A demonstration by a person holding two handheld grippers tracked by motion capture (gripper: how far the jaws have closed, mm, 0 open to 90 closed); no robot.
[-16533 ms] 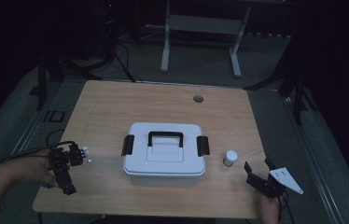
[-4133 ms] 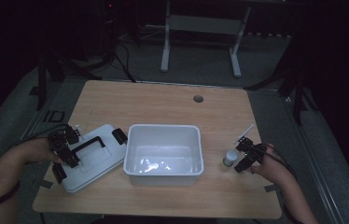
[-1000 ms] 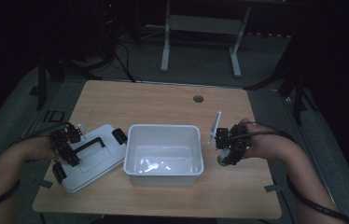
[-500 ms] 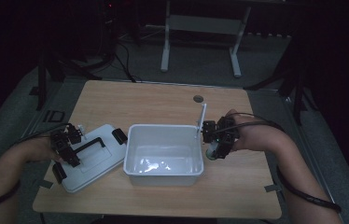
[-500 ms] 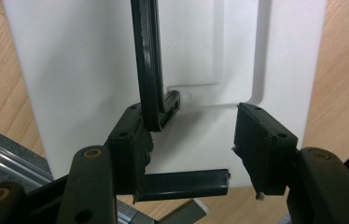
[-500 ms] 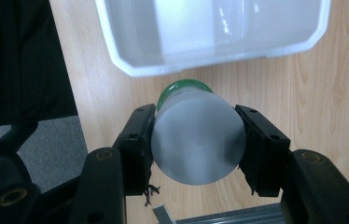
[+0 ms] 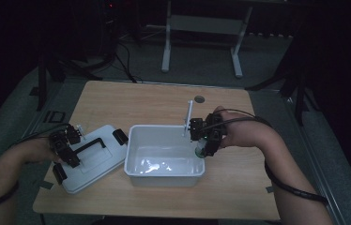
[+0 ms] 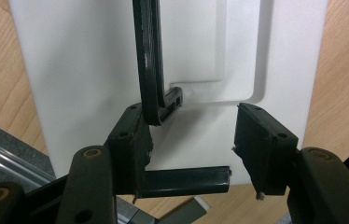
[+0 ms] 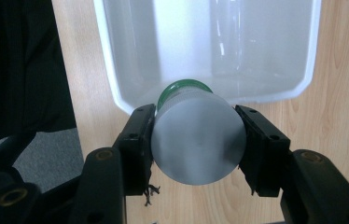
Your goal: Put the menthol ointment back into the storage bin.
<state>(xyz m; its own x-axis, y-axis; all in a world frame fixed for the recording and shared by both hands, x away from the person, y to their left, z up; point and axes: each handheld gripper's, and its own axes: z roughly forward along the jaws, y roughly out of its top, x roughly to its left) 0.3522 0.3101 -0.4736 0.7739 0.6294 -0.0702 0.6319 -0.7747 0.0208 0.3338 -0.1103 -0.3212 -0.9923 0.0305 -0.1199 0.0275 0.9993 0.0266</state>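
A white open box (image 7: 136,161) stands mid-table, and its walls (image 9: 210,46) also appear in the right gripper view. Its lid (image 7: 94,164) lies flat to the left, black handle (image 7: 89,145) up. My left gripper (image 7: 70,154) hovers over the lid's left part. In the left gripper view that gripper (image 8: 191,144) is open, the handle (image 8: 151,60) beside its left jaw. My right gripper (image 7: 202,147) is shut on a small jar (image 7: 200,153) at the box's right rim. The right gripper view shows this gripper (image 9: 195,121) clamping the jar's pale cap (image 9: 196,140), above a green band (image 9: 184,87).
The wooden table (image 7: 131,103) has a round hole (image 7: 199,99) near its far edge. A black latch (image 8: 186,179) sits at the lid's near edge. Behind the table stand a white metal frame (image 7: 202,28) and dark stands with cables on the floor.
The lid has come off the box and now lies at the left. My right gripper took the jar from the table's right side and carried it left to the box's rim.
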